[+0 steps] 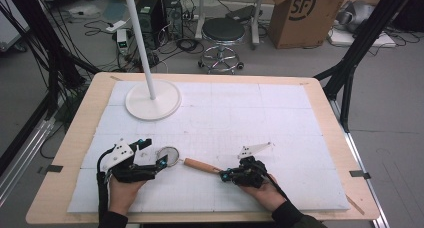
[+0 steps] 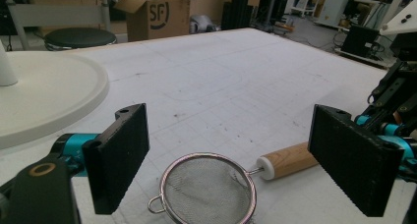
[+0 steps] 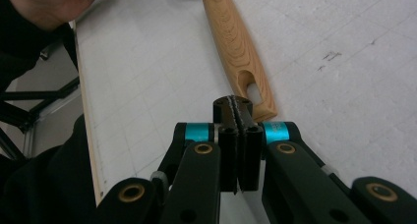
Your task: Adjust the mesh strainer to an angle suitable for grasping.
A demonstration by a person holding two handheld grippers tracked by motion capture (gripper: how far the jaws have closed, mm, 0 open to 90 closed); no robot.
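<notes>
The strainer [image 1: 170, 155] lies on the table [image 1: 300, 95] between the grippers; left gripper [image 2: 236, 160] gapes around its mesh; right gripper [image 3: 238, 111], pressed together empty, may nudge the handle [image 3: 236, 47] sideways.

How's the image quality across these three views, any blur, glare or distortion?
High view: soft, low detail, even light, no glare on the table. Left gripper view: strainer sharp, wide-angle stretch at the edges. Right gripper view: wooden handle crisp, the near shut right gripper softer.
</notes>
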